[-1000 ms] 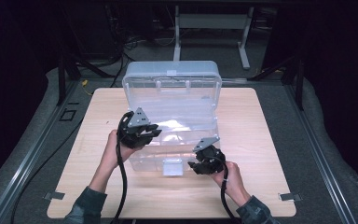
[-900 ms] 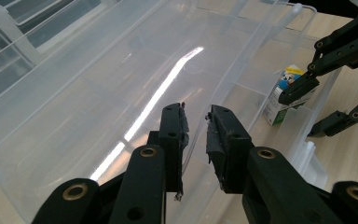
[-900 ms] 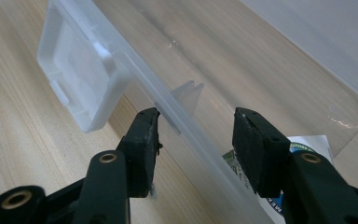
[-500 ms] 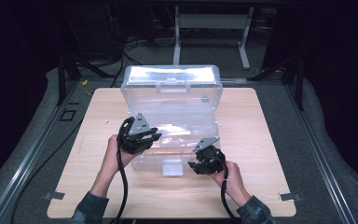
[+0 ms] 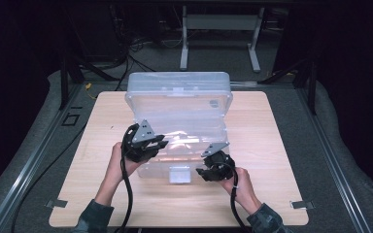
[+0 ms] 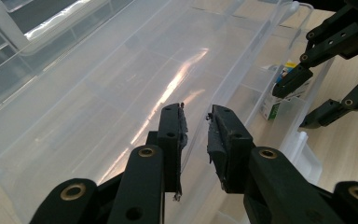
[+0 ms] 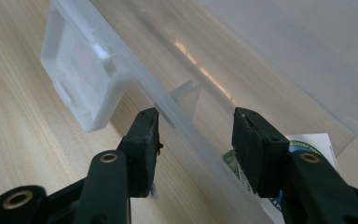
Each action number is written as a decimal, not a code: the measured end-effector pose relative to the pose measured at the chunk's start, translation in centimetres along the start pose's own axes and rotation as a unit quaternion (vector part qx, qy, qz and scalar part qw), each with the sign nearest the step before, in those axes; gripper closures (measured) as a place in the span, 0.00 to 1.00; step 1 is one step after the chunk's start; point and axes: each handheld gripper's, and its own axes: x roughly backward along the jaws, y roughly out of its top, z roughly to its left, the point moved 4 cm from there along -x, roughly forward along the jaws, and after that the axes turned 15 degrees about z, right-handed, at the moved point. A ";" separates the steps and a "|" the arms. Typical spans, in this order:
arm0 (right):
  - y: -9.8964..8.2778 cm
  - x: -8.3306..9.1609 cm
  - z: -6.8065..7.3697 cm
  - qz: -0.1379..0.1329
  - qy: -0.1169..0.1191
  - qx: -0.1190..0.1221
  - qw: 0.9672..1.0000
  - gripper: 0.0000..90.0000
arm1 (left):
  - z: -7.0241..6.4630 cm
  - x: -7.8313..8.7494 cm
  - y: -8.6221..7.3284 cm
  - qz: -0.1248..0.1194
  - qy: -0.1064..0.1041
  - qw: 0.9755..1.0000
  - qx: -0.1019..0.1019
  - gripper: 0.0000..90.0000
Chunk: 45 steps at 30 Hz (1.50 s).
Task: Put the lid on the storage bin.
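A clear plastic storage box (image 5: pixel 179 126) stands in the middle of the wooden table, its lid (image 5: pixel 177 92) raised at the back. A white latch (image 5: pixel 179 174) hangs on its front. My left gripper (image 5: pixel 148 145) is at the box's left side, jaws nearly together on a thin clear plastic edge (image 6: pixel 196 135) of the box. My right gripper (image 5: pixel 209 170) is at the front right. Its pads straddle and press the front rim (image 7: pixel 191 135) just right of the latch (image 7: pixel 81 79). A small printed carton (image 6: pixel 275 93) lies inside the box, near the right gripper (image 6: pixel 317 79).
Bare table (image 5: pixel 281 145) stretches to the right of the box and in front of it. Grey padded matting (image 5: pixel 330 121) surrounds the table. A metal stand (image 5: pixel 218 29) and cables (image 5: pixel 141 46) sit on the dark floor behind.
The raised lid has tipped slightly and its glare has shifted. Both grippers stay almost where they were on the box.
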 end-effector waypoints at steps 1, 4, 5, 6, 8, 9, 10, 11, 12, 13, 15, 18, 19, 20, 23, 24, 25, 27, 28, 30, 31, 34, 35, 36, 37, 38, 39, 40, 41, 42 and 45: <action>0.0 0.0 0.0 -0.001 0.002 0.000 1.000 0.58 | 0.0 0.0 0.0 -0.001 0.000 1.000 0.000 0.82; -0.1 0.4 0.0 0.001 -0.002 -0.005 1.000 0.60 | 0.0 0.0 0.0 -0.003 0.000 1.000 0.000 0.82; -0.2 0.7 0.0 0.009 -0.003 -0.004 1.000 0.61 | 0.0 0.0 0.0 -0.003 -0.001 1.000 0.000 0.82; -0.1 0.7 0.0 0.001 -0.003 -0.006 1.000 0.61 | 0.0 0.0 -0.1 -0.004 0.000 1.000 0.000 0.82; -0.1 1.1 0.1 0.000 -0.001 -0.006 1.000 0.60 | 0.0 0.0 -0.1 -0.005 -0.001 1.000 0.001 0.82; -0.1 1.4 0.2 0.001 -0.009 -0.006 1.000 0.59 | 0.0 0.0 -0.1 -0.005 0.000 1.000 0.000 0.82; -0.1 1.6 0.3 -0.001 -0.017 -0.005 1.000 0.58 | 0.0 0.0 -0.1 -0.005 -0.001 1.000 0.000 0.82; -0.2 1.9 0.2 0.001 -0.021 -0.003 1.000 0.58 | 0.0 0.0 -0.1 -0.005 0.000 1.000 0.000 0.82; -0.2 2.2 0.3 -0.003 -0.019 -0.003 1.000 0.59 | 0.0 0.0 -0.1 -0.004 -0.001 1.000 0.001 0.82; -0.2 2.5 0.3 -0.009 -0.017 -0.003 1.000 0.59 | 0.0 0.0 -0.1 -0.005 -0.001 1.000 0.001 0.82; -0.3 3.1 0.6 -0.017 -0.016 0.001 1.000 0.58 | 0.0 0.0 -0.1 -0.005 -0.001 1.000 0.001 0.82; -0.4 4.3 0.9 -0.021 -0.022 0.005 1.000 0.58 | 0.0 0.0 -0.1 -0.005 0.000 1.000 0.001 0.82; -0.4 4.8 1.0 -0.024 -0.018 0.007 1.000 0.58 | -0.1 0.0 -0.1 -0.005 0.000 1.000 0.001 0.82; -0.4 5.3 1.0 -0.028 -0.015 0.008 0.999 0.58 | -0.1 0.1 -0.1 -0.005 0.001 1.000 0.000 0.82; -0.2 6.8 1.2 -0.049 -0.015 0.014 0.999 0.58 | -0.1 0.1 -0.1 -0.003 0.003 1.000 0.000 0.82; -0.1 7.2 1.3 -0.053 -0.014 0.015 0.998 0.58 | -0.2 0.1 -0.1 -0.001 0.005 1.000 -0.002 0.82; 0.1 7.9 1.3 -0.058 -0.018 0.017 0.998 0.58 | -0.2 0.1 -0.1 -0.002 0.005 1.000 -0.002 0.82; 0.4 8.9 1.3 -0.075 -0.013 0.019 0.997 0.60 | -0.2 0.1 -0.1 -0.002 0.005 1.000 0.000 0.82; 0.7 9.4 1.2 -0.079 -0.011 0.023 0.997 0.61 | -0.2 0.1 -0.1 -0.002 0.004 1.000 0.000 0.82; 1.4 10.6 0.8 -0.093 -0.004 0.023 0.995 0.62 | -0.2 0.1 -0.2 -0.003 0.003 1.000 0.000 0.82; 1.8 11.1 0.5 -0.098 -0.009 0.025 0.995 0.62 | -0.3 0.1 -0.2 -0.003 0.003 1.000 0.000 0.82; 3.1 12.2 -0.7 -0.109 -0.019 0.020 0.994 0.62 | -0.3 0.1 -0.3 -0.001 0.001 1.000 -0.001 0.82; 3.5 12.6 -1.1 -0.108 -0.024 0.018 0.994 0.62 | -0.3 0.1 -0.3 -0.001 0.000 1.000 -0.001 0.82; 4.0 12.8 -1.6 -0.115 -0.025 0.014 0.993 0.63 | -0.3 0.1 -0.3 0.000 -0.001 1.000 0.000 0.82; 4.4 13.0 -2.1 -0.117 -0.028 0.011 0.993 0.63 | -0.3 0.1 -0.4 0.000 -0.003 1.000 0.001 0.82; 4.8 13.1 -2.5 -0.121 -0.032 0.007 0.992 0.64 | -0.3 0.0 -0.4 0.000 -0.003 1.000 0.000 0.82; 5.2 13.2 -3.0 -0.122 -0.035 0.003 0.992 0.65 | -0.3 0.0 -0.4 0.000 -0.004 1.000 0.000 0.82; 5.6 13.3 -3.5 -0.120 -0.039 -0.002 0.992 0.66 | -0.3 0.0 -0.4 0.000 -0.005 1.000 0.000 0.82; 6.0 13.2 -4.0 -0.121 -0.040 -0.007 0.992 0.67 | -0.3 0.0 -0.4 0.000 -0.005 1.000 0.000 0.82; 6.5 13.1 -4.5 -0.125 -0.035 -0.010 0.992 0.68 | -0.3 0.0 -0.4 0.000 -0.005 1.000 0.000 0.82; 7.6 12.4 -5.7 -0.114 -0.042 -0.031 0.992 0.73 | -0.4 0.0 -0.5 0.002 -0.007 1.000 -0.002 0.82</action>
